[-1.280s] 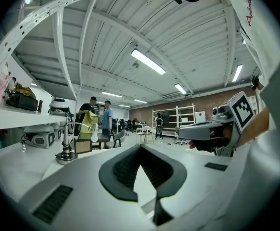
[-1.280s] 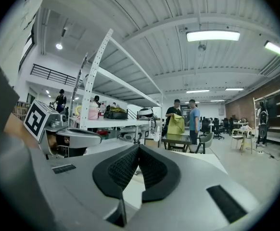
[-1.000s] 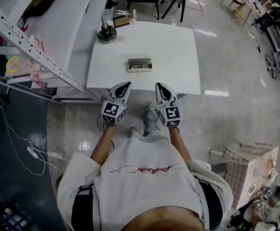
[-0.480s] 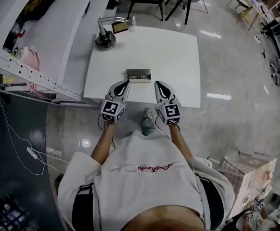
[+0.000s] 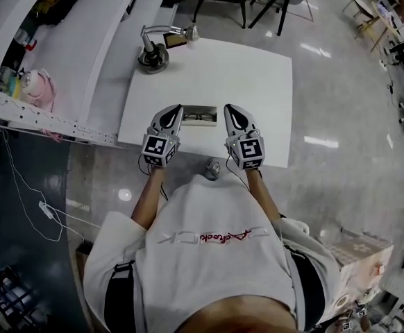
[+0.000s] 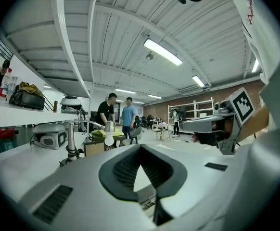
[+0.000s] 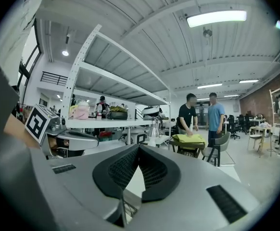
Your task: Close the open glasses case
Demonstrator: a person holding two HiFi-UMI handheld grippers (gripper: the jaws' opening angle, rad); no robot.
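Left gripper (image 5: 175, 109): fingers together, empty, just left of case (image 5: 200, 116).
Right gripper (image 5: 229, 109): fingers together, empty, just right of case.
Case: open, near edge of table (image 5: 257, 75) (contact with either gripper not discernible).

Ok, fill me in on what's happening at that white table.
A person stands at the near edge of the table with tongs in each hand. The left tongs and right tongs sit either side of the glasses case, both shut and empty. Whether they touch it I cannot tell. The case lies open, so the closing is not yet done. A lamp stands at the far left corner.
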